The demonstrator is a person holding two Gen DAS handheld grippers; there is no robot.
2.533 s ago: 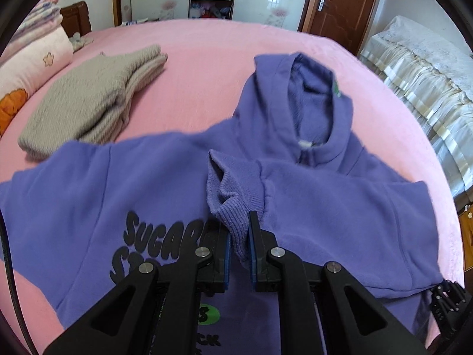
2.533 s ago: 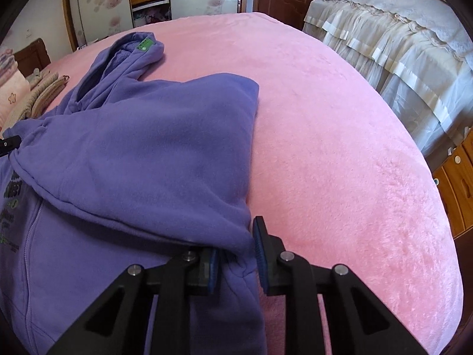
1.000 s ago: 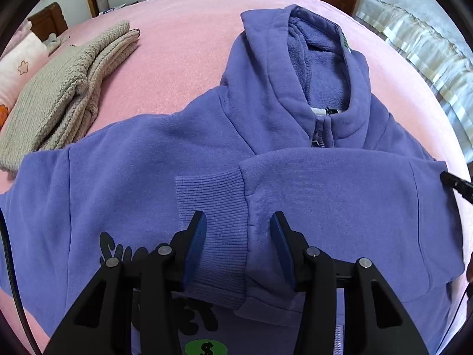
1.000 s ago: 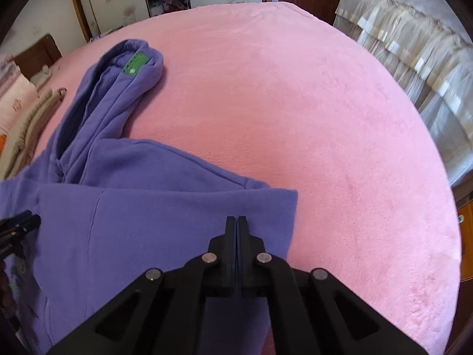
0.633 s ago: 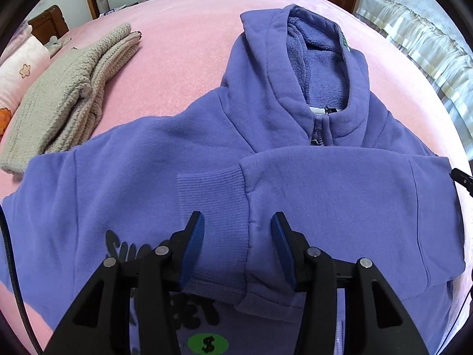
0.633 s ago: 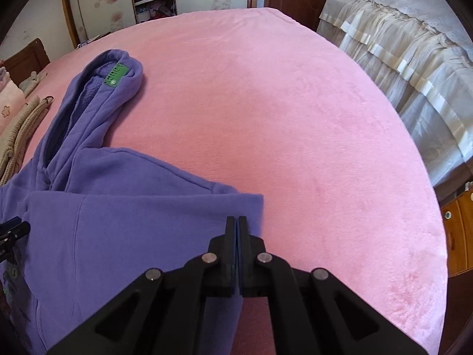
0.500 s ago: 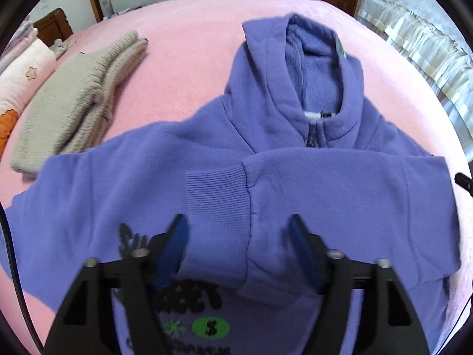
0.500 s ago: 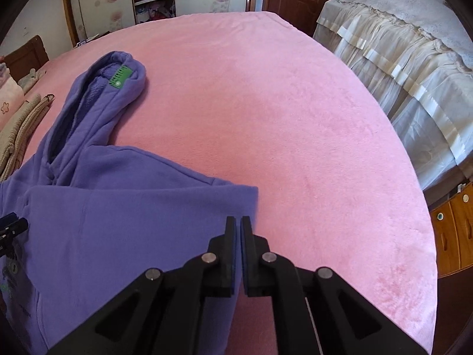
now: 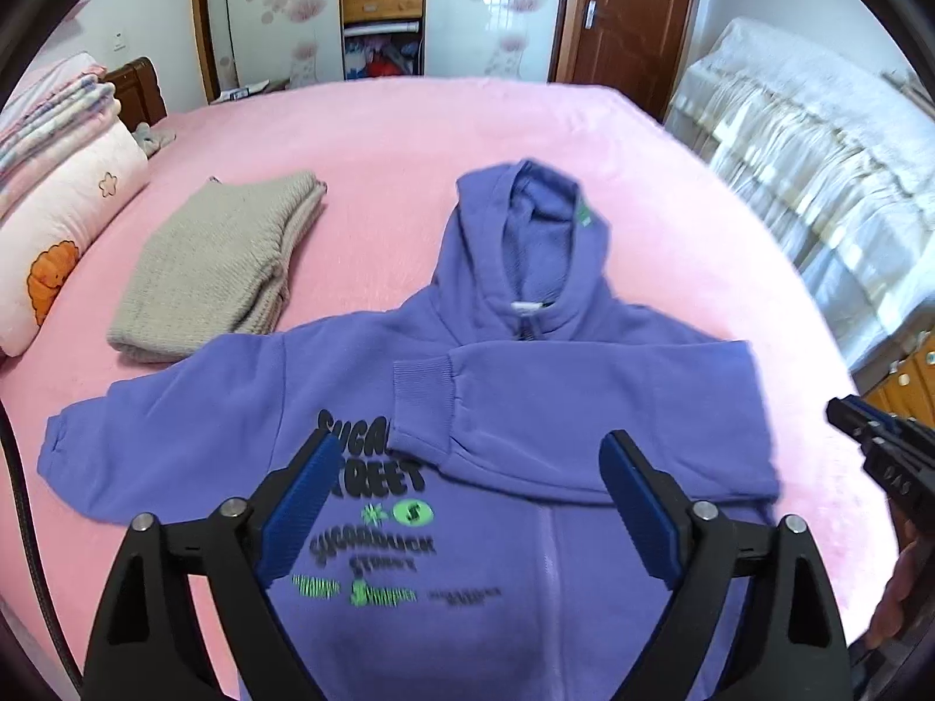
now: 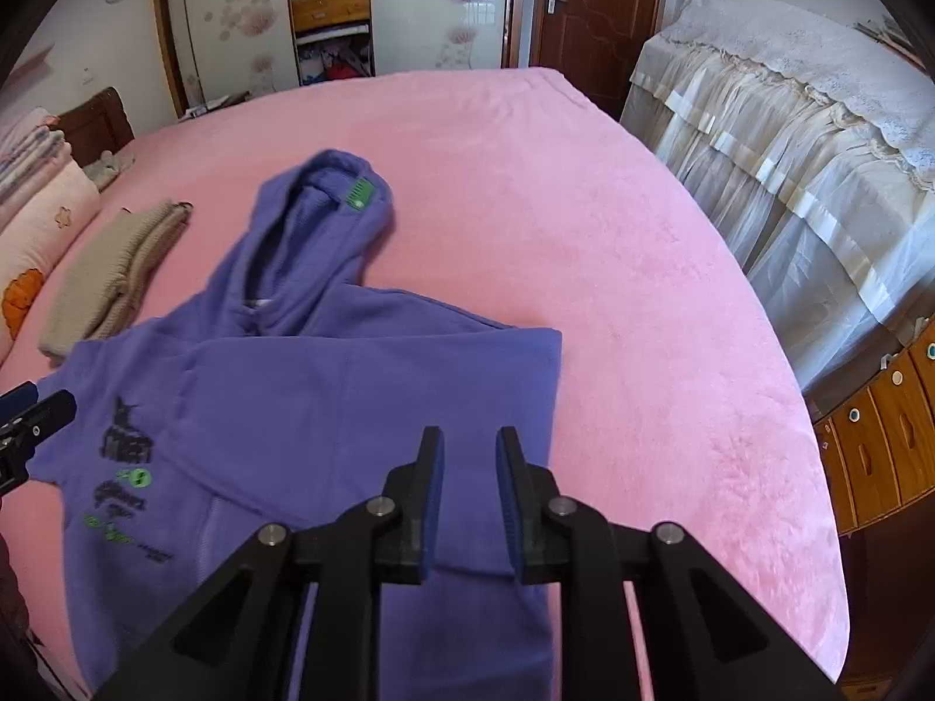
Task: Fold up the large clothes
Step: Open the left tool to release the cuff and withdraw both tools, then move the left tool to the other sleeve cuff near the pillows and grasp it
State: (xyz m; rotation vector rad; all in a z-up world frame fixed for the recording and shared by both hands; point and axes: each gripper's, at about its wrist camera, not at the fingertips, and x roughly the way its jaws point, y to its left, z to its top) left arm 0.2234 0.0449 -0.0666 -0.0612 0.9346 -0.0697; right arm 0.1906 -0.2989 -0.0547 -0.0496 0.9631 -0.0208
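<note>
A purple hoodie [image 9: 362, 409] lies face up on the pink bed, hood pointing away. Its right sleeve [image 9: 584, 403] is folded across the chest, with the ribbed cuff [image 9: 423, 403] near the black lettering. Its left sleeve [image 9: 146, 444] lies spread out to the left. My left gripper [image 9: 467, 490] is wide open and empty, raised above the printed chest. My right gripper [image 10: 469, 467] is open and empty, above the hoodie's right edge [image 10: 543, 397]; the hoodie [image 10: 304, 397] also shows in the right wrist view. The right gripper also shows at the left wrist view's right edge [image 9: 876, 438].
A folded beige knit garment [image 9: 222, 269] lies left of the hood. Pillows [image 9: 64, 216] are stacked at the far left. A white-covered bed [image 10: 806, 146] and a wooden drawer unit [image 10: 882, 438] stand to the right. A wardrobe and a door stand at the back.
Both grippers let go of the folded sleeve and opened. Both pulled back and up, away from the hoodie. The sleeve stays across the chest.
</note>
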